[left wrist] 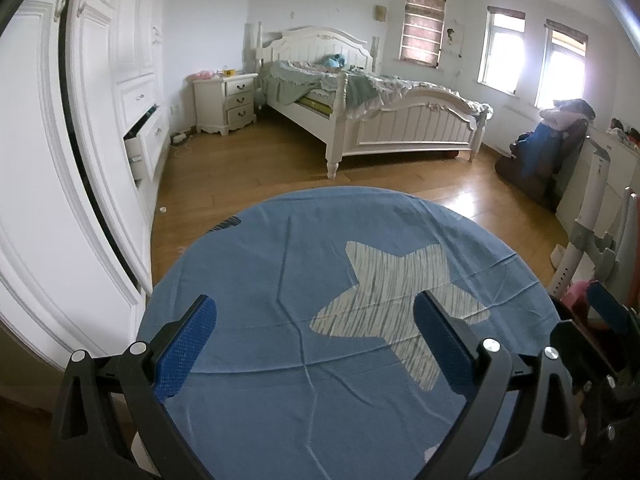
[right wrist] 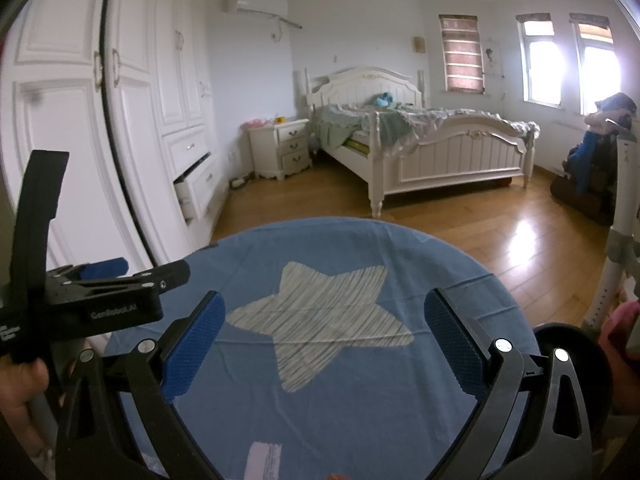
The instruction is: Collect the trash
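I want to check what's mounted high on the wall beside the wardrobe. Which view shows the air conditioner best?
The right wrist view: the white air conditioner shows whole, high on the wall between the wardrobe and the bed. The left wrist view cuts it off; only a bit of pipe near the top edge shows there.

Each handheld black plastic two-finger gripper, left point(left wrist: 316, 340) and right point(right wrist: 325, 344), carries textured blue rubber pads point(left wrist: 185, 346) on its fingers' inner faces. Round silver screws point(right wrist: 503, 345) mark the pivots behind the pads. White "GenRobot.AI" lettering point(right wrist: 113, 314) marks the left gripper's body.
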`<action>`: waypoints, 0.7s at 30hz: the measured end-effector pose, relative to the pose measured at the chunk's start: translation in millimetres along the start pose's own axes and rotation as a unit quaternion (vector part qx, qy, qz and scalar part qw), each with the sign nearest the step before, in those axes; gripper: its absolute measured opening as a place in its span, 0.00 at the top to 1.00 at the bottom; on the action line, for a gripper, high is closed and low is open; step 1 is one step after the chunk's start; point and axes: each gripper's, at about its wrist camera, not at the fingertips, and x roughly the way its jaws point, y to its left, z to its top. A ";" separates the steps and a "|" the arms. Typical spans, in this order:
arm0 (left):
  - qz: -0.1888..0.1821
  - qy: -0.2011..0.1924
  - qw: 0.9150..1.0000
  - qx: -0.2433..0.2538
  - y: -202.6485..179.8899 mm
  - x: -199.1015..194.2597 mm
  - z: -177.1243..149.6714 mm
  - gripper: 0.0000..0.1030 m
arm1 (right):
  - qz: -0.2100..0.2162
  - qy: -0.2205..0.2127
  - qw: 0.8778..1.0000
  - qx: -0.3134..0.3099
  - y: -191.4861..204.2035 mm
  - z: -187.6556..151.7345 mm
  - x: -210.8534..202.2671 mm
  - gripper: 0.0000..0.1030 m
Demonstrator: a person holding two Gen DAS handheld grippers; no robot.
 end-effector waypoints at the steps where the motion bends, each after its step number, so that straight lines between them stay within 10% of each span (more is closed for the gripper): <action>1: 0.000 0.000 1.000 0.001 -0.7 0.3 -0.2 0.05 | 0.000 0.001 1.000 0.000 0.0 -0.3 0.6 0.05; 21: -0.019 0.001 1.000 0.000 -3.0 11.9 5.4 0.05 | -0.001 0.017 1.000 0.009 -9.5 -1.5 21.1 0.05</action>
